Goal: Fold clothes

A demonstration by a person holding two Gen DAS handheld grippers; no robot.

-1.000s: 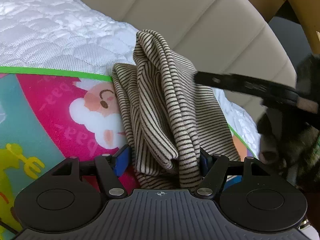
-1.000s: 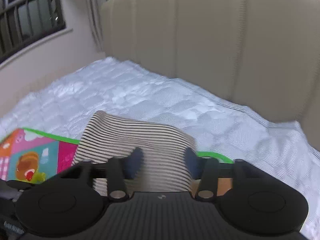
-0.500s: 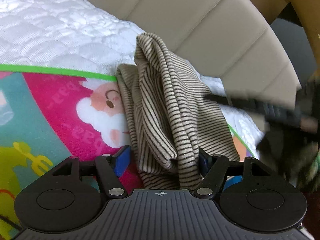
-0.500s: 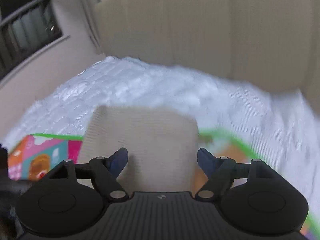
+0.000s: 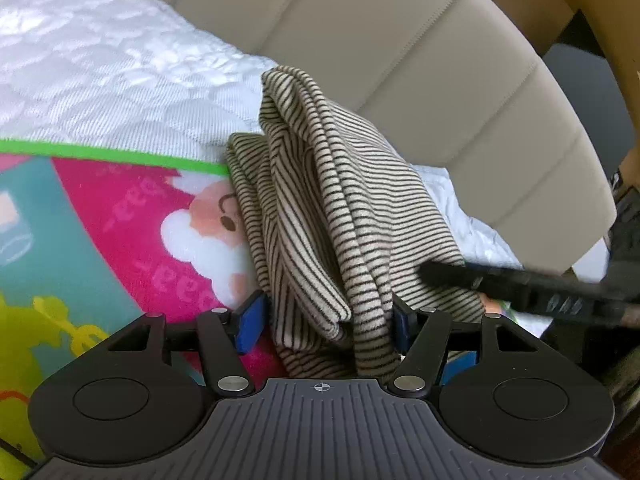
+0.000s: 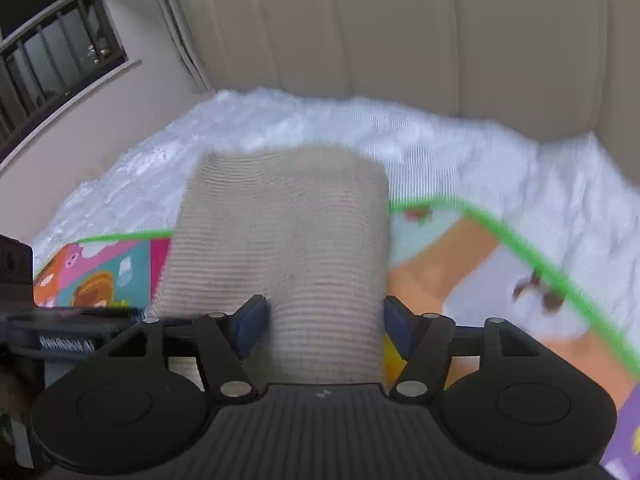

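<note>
A beige garment with thin dark stripes [image 5: 344,208] lies folded in a bundle on a colourful cartoon play mat [image 5: 120,216], its far end over the mat's green edge. My left gripper [image 5: 326,320] is open, its blue pads on either side of the bundle's near end. The right gripper's black body shows in the left wrist view [image 5: 532,288] at the garment's right side. In the right wrist view the garment [image 6: 280,240] lies blurred between the open right gripper [image 6: 322,320] pads.
The mat [image 6: 460,264] lies on a white quilted mattress [image 5: 100,80]. A beige padded headboard [image 5: 420,72] rises behind. A wall with a railed window [image 6: 48,56] is at the left in the right wrist view.
The right gripper opened from shut and moved lower along the garment's right side. The left gripper stayed open around the near end.
</note>
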